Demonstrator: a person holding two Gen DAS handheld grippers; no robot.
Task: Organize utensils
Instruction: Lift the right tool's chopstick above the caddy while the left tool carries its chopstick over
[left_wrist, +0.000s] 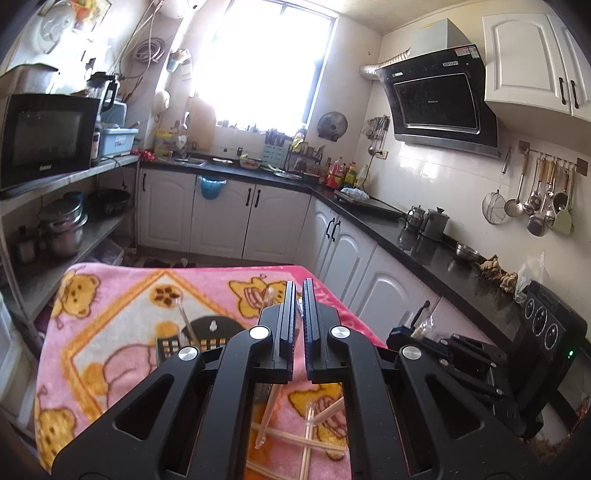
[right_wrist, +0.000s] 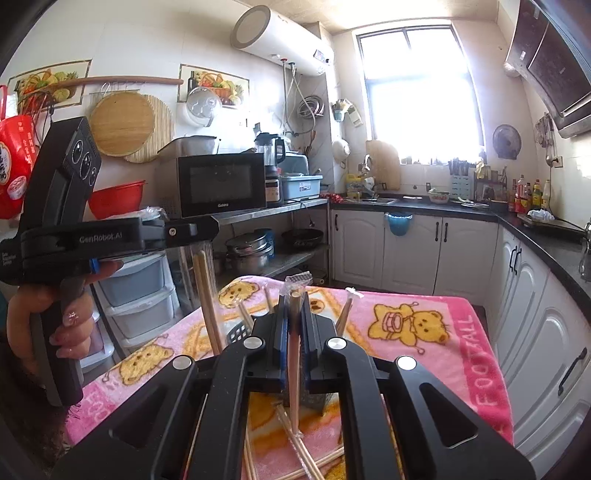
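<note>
While both black two-finger grippers are held above the pink teddy-bear blanket (left_wrist: 122, 314), a plastic-wrapped pair of wooden chopsticks (right_wrist: 294, 332) is clamped upright in the right gripper (right_wrist: 294, 306). Another wrapped pair (right_wrist: 205, 295) is pinched by the left gripper (left_wrist: 299, 295), jaws nearly touching. More wrapped chopsticks (left_wrist: 314, 439) are left scattered on the blanket, near a dark slotted utensil holder (left_wrist: 207, 339).

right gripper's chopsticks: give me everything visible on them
The wrapped chopsticks are a pale wooden pair in a clear plastic sleeve whose crimped top sticks up above the fingertips. They stand nearly upright, clamped between the shut jaws of the right gripper; the lower end hangs below the jaws, over the loose wrapped chopsticks lying crossed on the pink blanket. Whether the tip touches them is unclear.
</note>
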